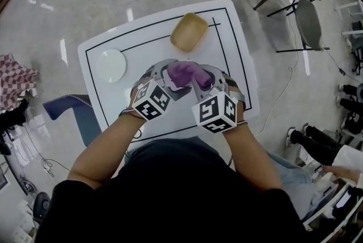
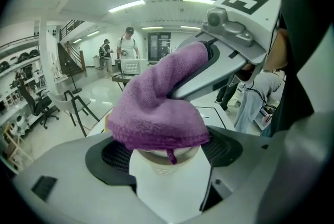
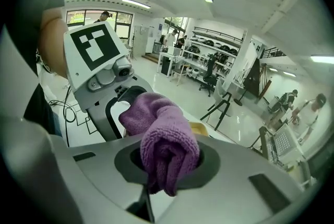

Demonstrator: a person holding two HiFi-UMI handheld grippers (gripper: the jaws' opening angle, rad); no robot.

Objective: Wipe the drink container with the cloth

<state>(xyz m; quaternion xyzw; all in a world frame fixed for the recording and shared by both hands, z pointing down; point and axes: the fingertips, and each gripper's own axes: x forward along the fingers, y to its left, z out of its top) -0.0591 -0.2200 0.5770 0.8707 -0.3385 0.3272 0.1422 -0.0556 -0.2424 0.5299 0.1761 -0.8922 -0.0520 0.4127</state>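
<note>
The left gripper (image 2: 168, 168) clamps the white paper drink container (image 2: 169, 184); the right gripper (image 3: 166, 163) pinches the purple towelling cloth (image 3: 163, 139) over its top. Better to rub gently and hold the container steady.

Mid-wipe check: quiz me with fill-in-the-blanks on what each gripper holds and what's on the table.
The cloth clamped in the right gripper is ____ in colour.
The white drink container sits between the jaws of the ____ gripper.
On the table, the white plate lies to the ____ of the tan bowl.
Missing words: purple; left; left.
</note>
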